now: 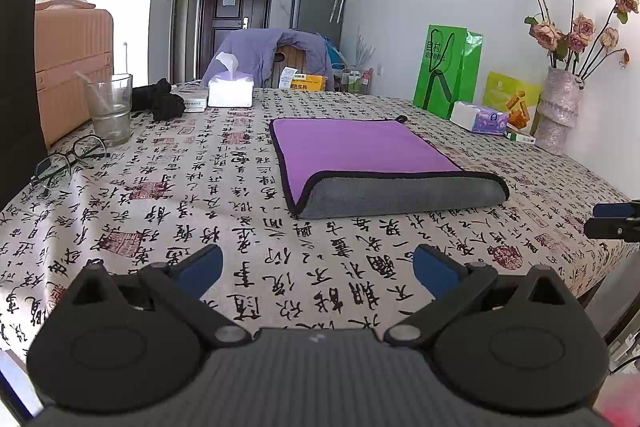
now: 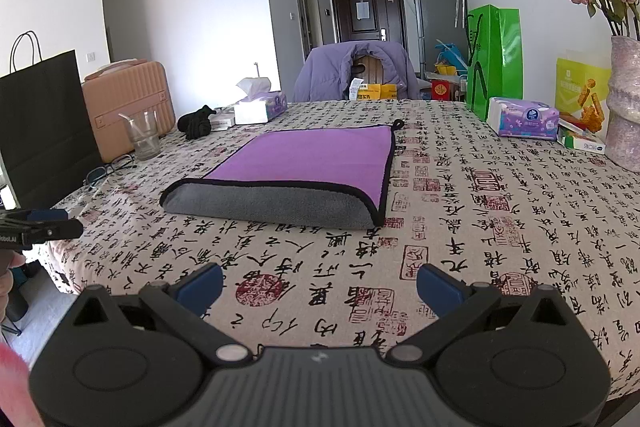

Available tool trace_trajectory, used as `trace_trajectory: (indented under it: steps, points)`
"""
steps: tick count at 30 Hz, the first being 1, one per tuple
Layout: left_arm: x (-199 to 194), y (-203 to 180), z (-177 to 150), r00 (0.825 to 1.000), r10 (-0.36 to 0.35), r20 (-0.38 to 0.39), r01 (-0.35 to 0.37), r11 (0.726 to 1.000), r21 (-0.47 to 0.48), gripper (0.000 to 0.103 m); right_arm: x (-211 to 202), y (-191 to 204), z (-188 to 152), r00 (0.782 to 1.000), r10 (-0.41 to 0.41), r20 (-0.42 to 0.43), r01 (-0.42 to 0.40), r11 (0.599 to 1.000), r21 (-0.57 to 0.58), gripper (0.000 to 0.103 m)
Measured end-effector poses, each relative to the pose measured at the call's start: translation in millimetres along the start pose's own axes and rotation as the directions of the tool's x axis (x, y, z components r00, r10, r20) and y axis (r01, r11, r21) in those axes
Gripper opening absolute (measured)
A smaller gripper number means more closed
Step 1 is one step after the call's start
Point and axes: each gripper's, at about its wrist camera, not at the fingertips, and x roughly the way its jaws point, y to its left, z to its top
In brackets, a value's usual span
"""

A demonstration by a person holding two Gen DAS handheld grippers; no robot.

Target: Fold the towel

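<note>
A purple towel (image 1: 360, 151) with a grey underside and black trim lies flat on the calligraphy-print tablecloth (image 1: 240, 227). Its near edge is folded over, showing a grey band (image 1: 400, 195). It also shows in the right wrist view (image 2: 304, 163), with the grey fold (image 2: 272, 205) nearest me. My left gripper (image 1: 318, 269) is open and empty, well short of the towel. My right gripper (image 2: 320, 285) is open and empty, also short of the towel. The right gripper's tip shows at the left wrist view's right edge (image 1: 612, 221); the left gripper's tip shows at the right wrist view's left edge (image 2: 44, 227).
At the table's left are a glass (image 1: 110, 109), eyeglasses (image 1: 68, 159), a black cloth (image 1: 160, 99) and a tissue box (image 1: 231, 93). At the right are a green bag (image 1: 446, 69), a tissue pack (image 1: 480, 117) and a vase of dried roses (image 1: 558, 115). A black paper bag (image 2: 44, 123) stands at left.
</note>
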Motion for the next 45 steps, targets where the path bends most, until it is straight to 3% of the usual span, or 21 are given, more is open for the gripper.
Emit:
trace_trajectory:
  steps: [20, 45]
  points:
    - [17.8, 5.4, 8.4, 1.0, -0.004, -0.007, 0.004, 1.0, -0.017, 0.103, 11.7, -2.6, 6.1, 1.0, 0.003, -0.008, -0.003, 1.0, 0.003, 0.103]
    - [58.7, 8.2, 32.7, 0.999, 0.007, -0.035, -0.007, 1.0, 0.006, 0.103, 63.2, -20.2, 29.9, 0.999, 0.029, -0.043, -0.029, 1.0, 0.008, 0.103]
